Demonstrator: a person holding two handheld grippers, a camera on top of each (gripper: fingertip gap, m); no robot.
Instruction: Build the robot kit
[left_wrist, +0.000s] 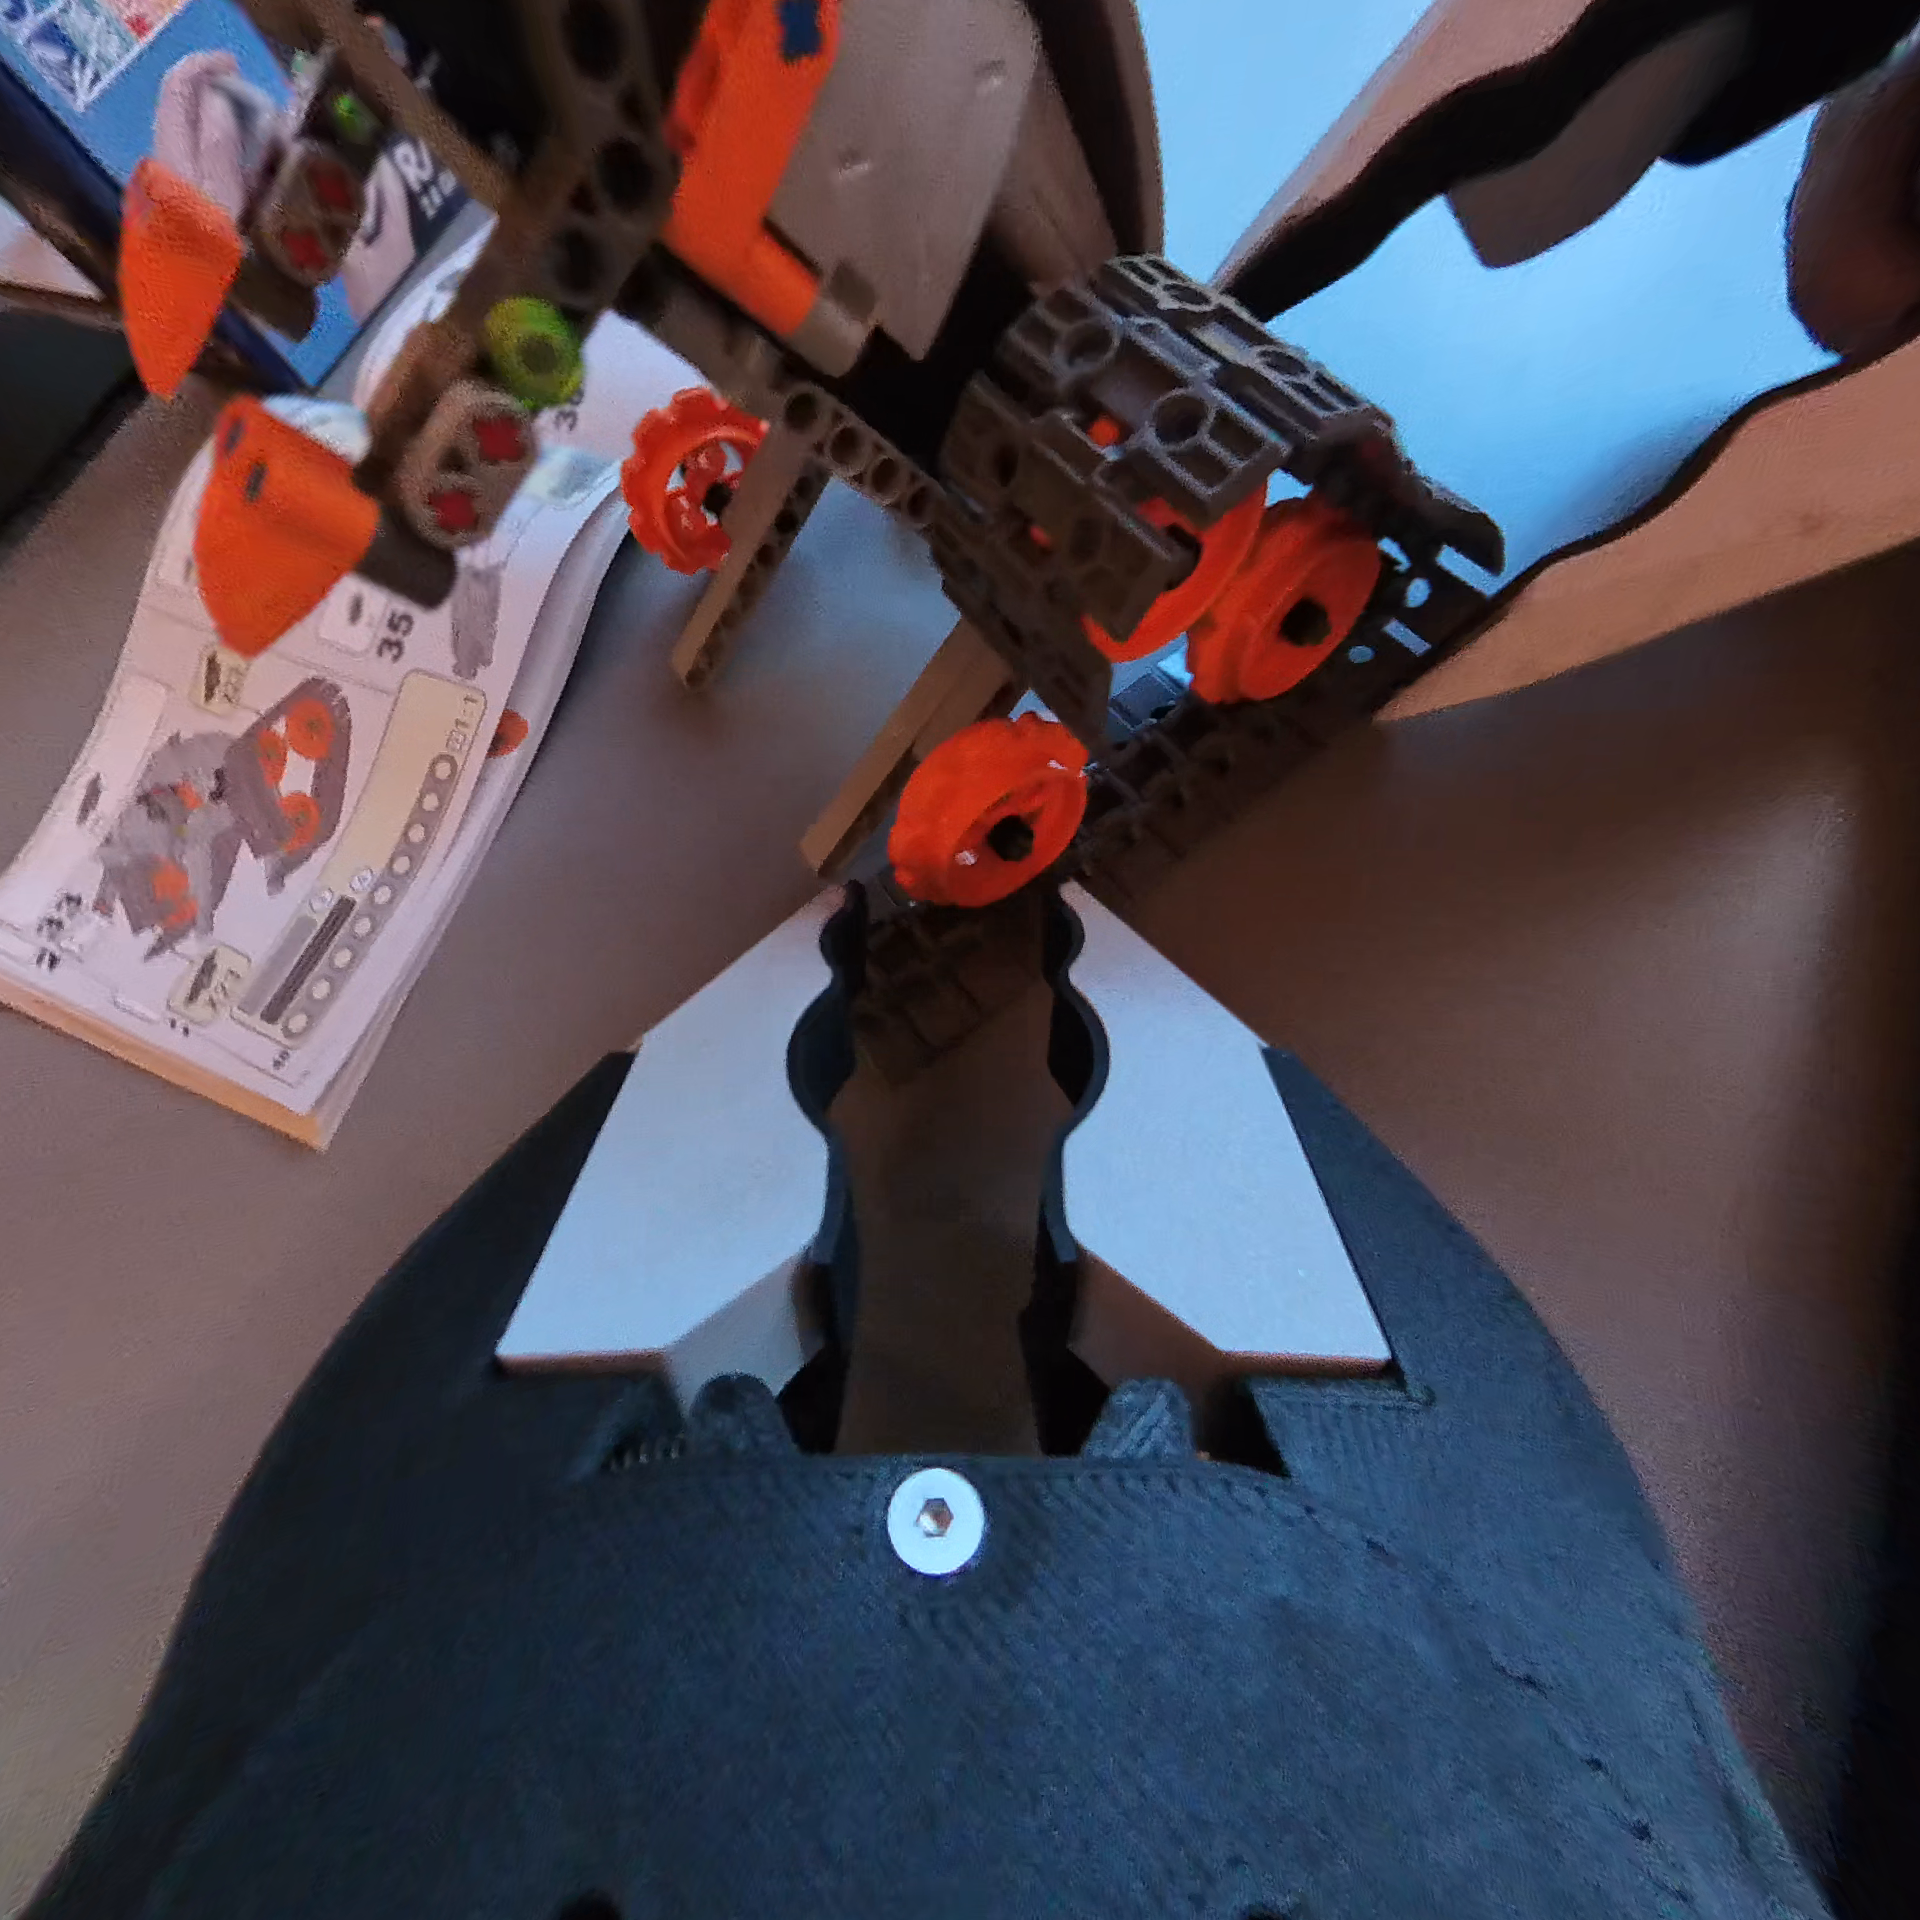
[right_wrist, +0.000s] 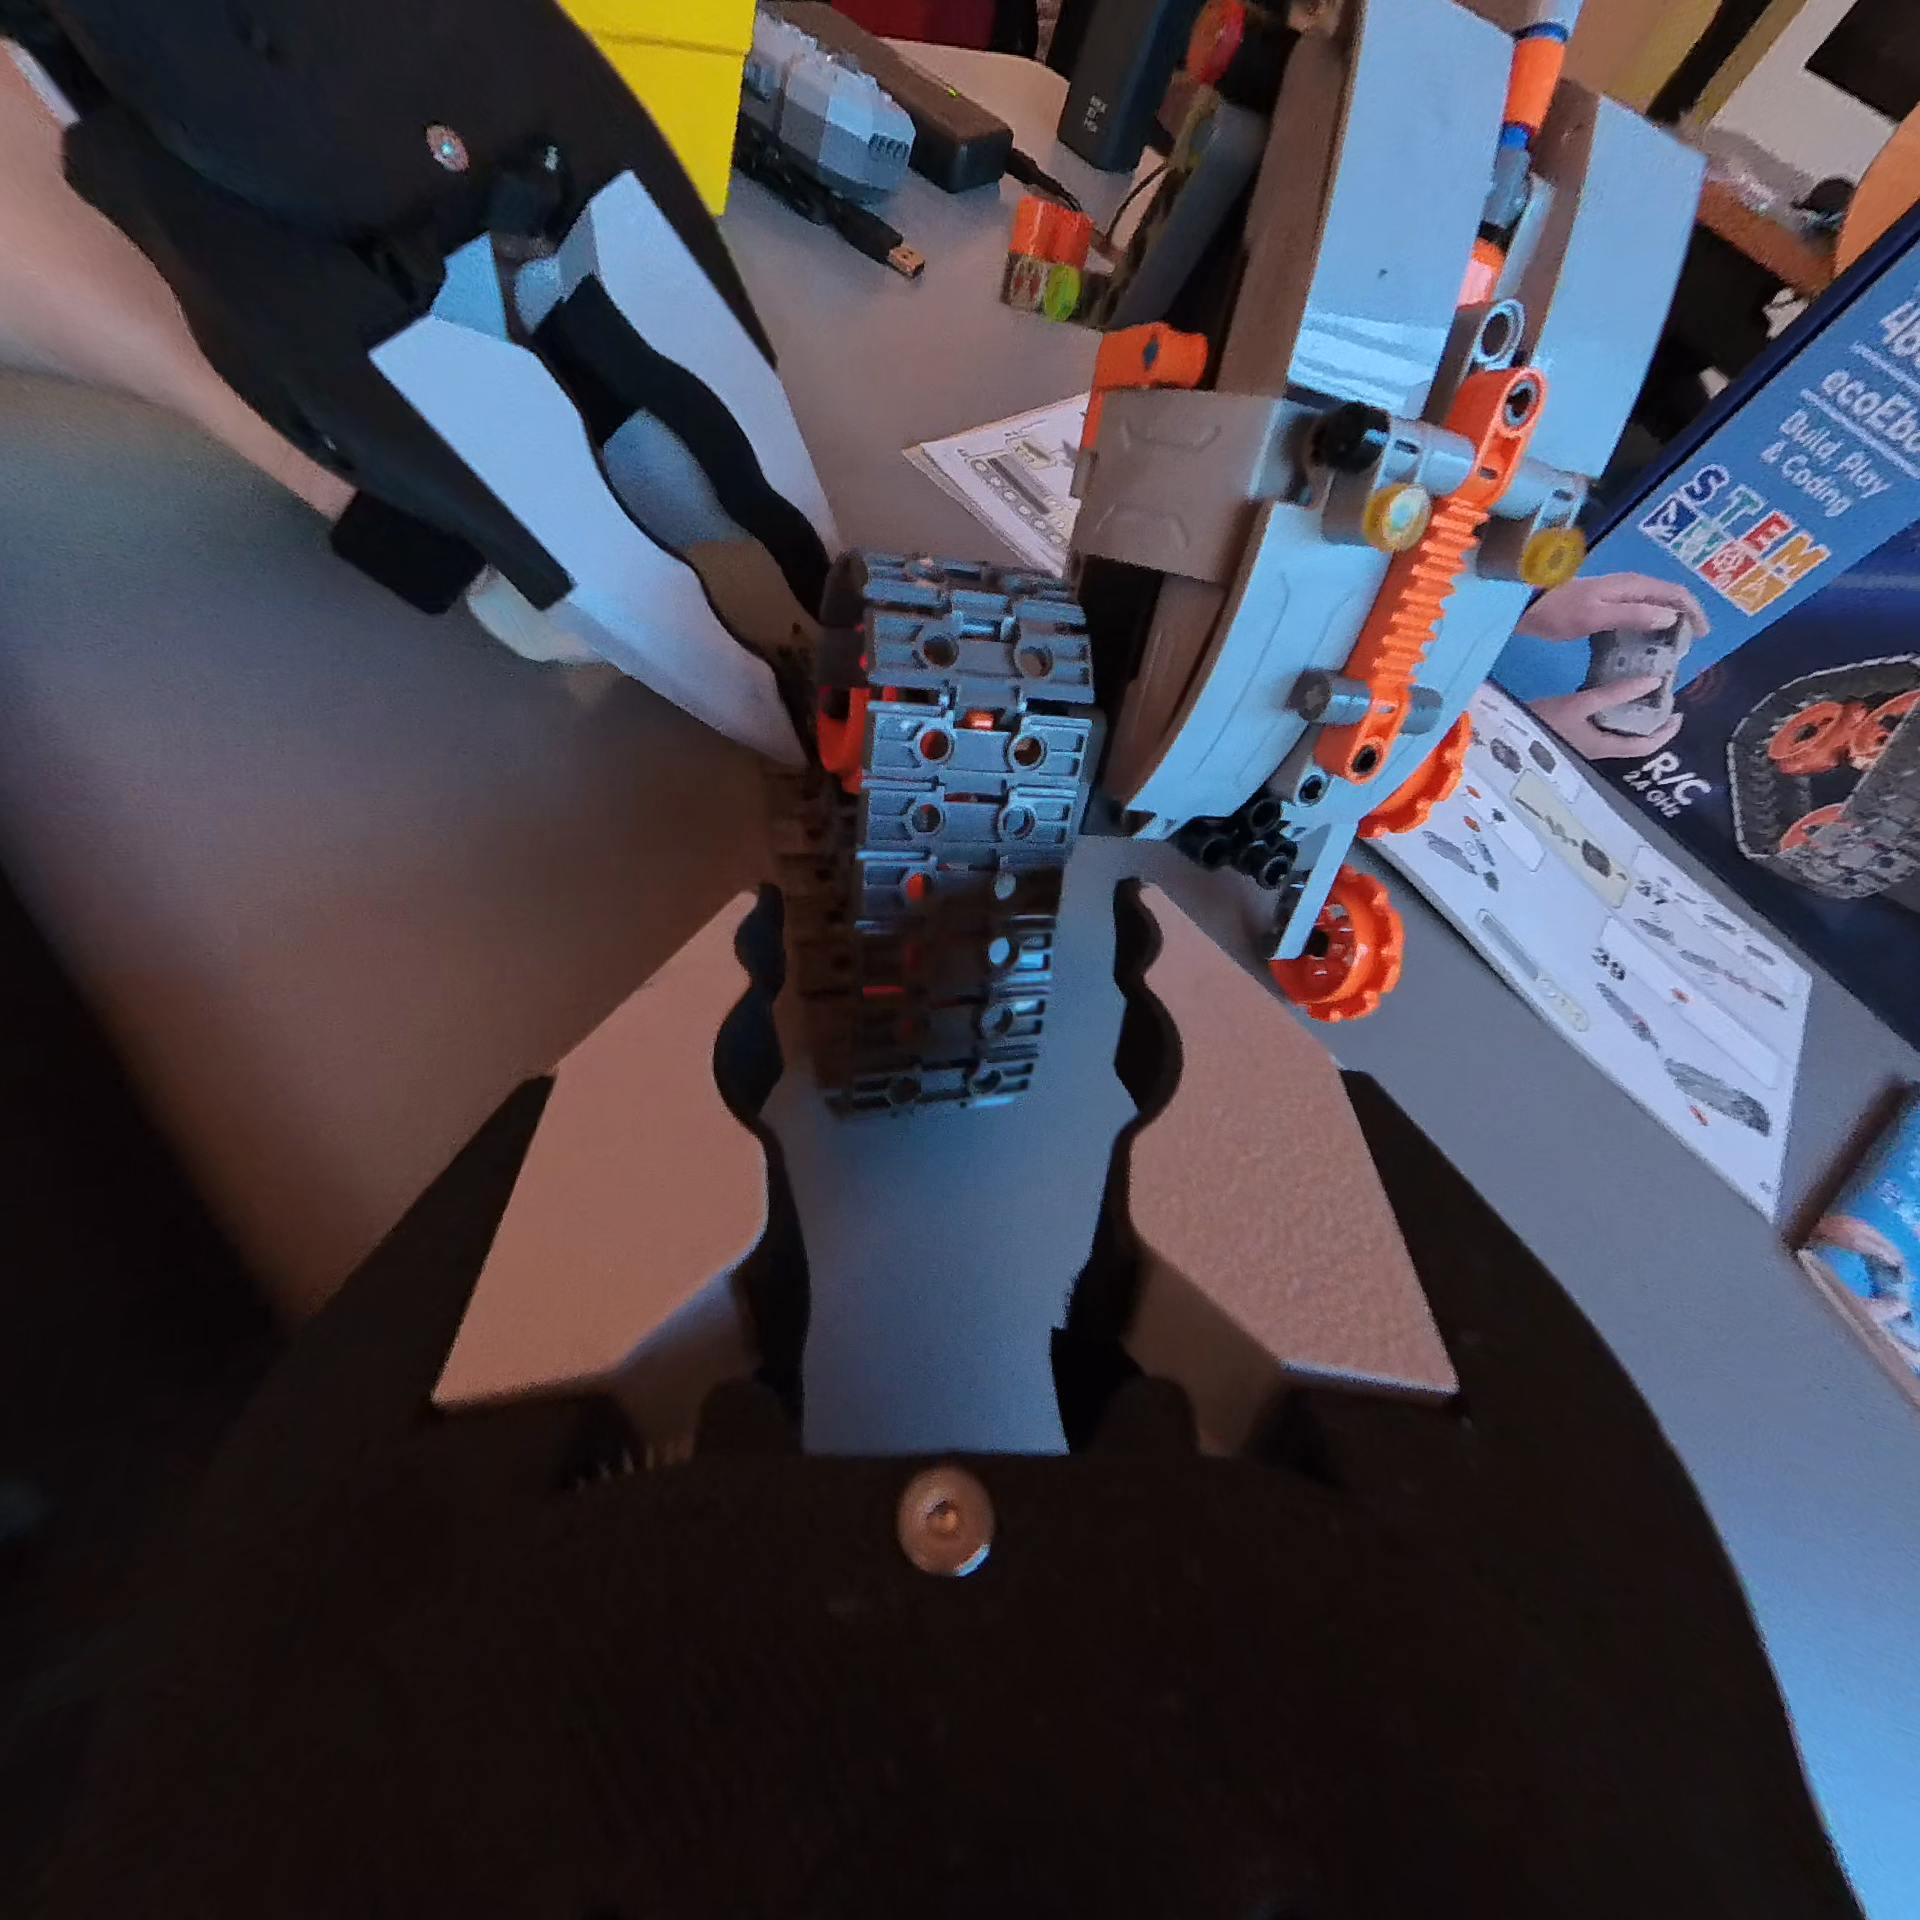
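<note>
A building-brick vehicle model (right_wrist: 1299, 582) with grey panels, orange parts and orange sprocket wheels (left_wrist: 987, 810) is held tilted above the table. Its grey link track (right_wrist: 966, 790) runs over the sprockets and also shows in the left wrist view (left_wrist: 1164, 416). My left gripper (left_wrist: 954, 925) is shut on the lower end of the track beside a sprocket. My right gripper (right_wrist: 940, 925) straddles the track loop, its jaws closed against both sides. Its tan fingers (left_wrist: 1662, 540) show around the track in the left wrist view. The left gripper's white fingers (right_wrist: 665, 488) touch the track's left side.
An open instruction booklet (left_wrist: 260, 831) lies on the table (right_wrist: 914, 1299), with a blue product box (right_wrist: 1766, 540) behind it. A black power adapter (right_wrist: 935, 114), a grey brick block (right_wrist: 831, 114) and a small orange part (right_wrist: 1049, 244) sit at the back. My left gripper is the nearer one to the grey brick block (right_wrist: 831, 114): about 30 centimetres, against 40 centimetres.
</note>
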